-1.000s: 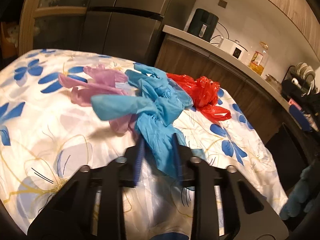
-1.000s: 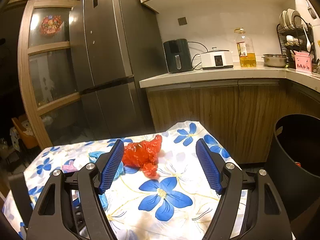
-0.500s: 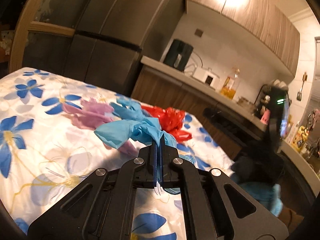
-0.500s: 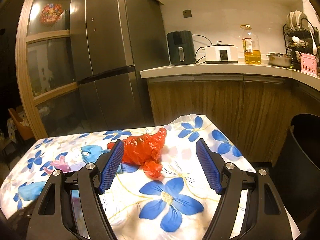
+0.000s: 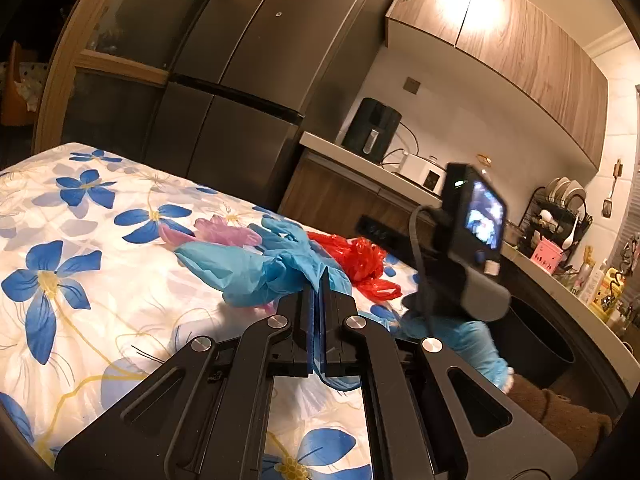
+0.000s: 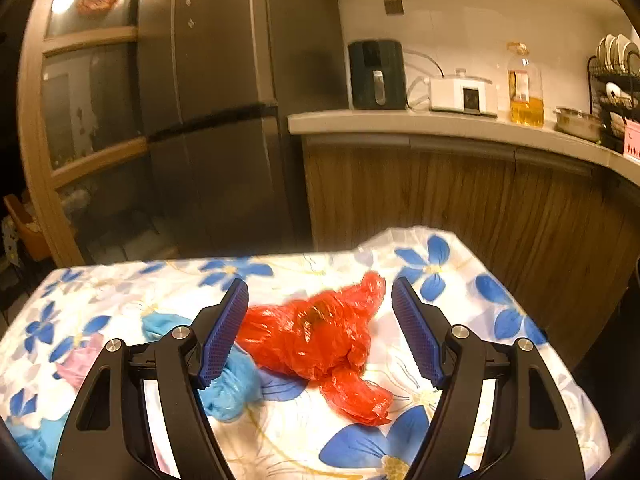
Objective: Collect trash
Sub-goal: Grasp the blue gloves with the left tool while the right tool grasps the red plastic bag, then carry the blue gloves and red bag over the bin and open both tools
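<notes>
Between the spread fingers of the right gripper (image 6: 320, 330), near the table's (image 6: 520, 392) right edge, lies the crumpled red bag (image 6: 320, 340), straight ahead, its long axis running across the jaws. Farther left, toward the table's middle, the left gripper (image 5: 319, 292) is pinched tight on a blue glove (image 5: 256, 268), with a purple glove (image 5: 224, 232) beyond.
</notes>
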### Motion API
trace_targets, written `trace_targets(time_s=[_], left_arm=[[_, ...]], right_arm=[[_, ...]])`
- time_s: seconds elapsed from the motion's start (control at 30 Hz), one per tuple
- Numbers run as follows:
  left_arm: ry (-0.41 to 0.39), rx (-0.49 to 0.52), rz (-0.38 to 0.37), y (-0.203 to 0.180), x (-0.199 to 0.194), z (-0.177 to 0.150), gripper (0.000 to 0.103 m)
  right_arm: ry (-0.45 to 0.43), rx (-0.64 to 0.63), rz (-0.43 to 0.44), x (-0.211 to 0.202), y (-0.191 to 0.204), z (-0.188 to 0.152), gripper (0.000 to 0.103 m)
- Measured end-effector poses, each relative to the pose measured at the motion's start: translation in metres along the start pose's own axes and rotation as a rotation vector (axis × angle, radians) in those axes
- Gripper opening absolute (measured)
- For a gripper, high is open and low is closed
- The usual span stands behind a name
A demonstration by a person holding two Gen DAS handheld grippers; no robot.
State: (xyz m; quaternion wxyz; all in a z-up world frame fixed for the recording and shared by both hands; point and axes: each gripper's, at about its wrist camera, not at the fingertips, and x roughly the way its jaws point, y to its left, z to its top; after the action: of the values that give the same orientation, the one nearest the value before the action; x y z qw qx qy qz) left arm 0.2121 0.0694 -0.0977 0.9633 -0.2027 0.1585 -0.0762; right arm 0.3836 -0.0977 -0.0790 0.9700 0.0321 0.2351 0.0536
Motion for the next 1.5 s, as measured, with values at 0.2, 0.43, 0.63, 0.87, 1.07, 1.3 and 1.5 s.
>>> trace_targets(time_s=[0.2, 0.43, 0.63, 0.87, 1.07, 1.3, 1.5], left_arm=[[0.02, -0.015, 0.0, 0.004, 0.006, -0.002, 0.0], [0.019, -0.014, 0.0, 0.002, 0.004, -0.003, 0.0], [0.025, -0.022, 0.003, 0.002, 0.005, -0.003, 0.0], [0.024, -0.004, 0.01, -0.001, 0.004, -0.001, 0.0], [0.012, 0.043, 0.016, -0.016, -0.004, 0.002, 0.0], [0.0, 0.093, 0.011, -0.038, -0.018, 0.005, 0.0], [-0.015, 0.126, -0.002, -0.058, -0.032, 0.008, 0.0]], right_arm=[[0.058, 0.002, -0.019, 0.017, -0.002, -0.011, 0.065], [0.108, 0.0, -0.018, 0.029, 0.0, -0.017, 0.036], [0.093, 0.072, 0.0, 0.019, -0.014, -0.014, 0.022], [-0.024, 0.125, -0.014, -0.035, -0.037, -0.007, 0.019], [-0.086, 0.085, 0.006, -0.09, -0.05, -0.008, 0.018], [-0.109, 0.115, 0.053, -0.141, -0.07, -0.01, 0.018], [-0.134, 0.122, 0.054, -0.169, -0.082, -0.01, 0.018]])
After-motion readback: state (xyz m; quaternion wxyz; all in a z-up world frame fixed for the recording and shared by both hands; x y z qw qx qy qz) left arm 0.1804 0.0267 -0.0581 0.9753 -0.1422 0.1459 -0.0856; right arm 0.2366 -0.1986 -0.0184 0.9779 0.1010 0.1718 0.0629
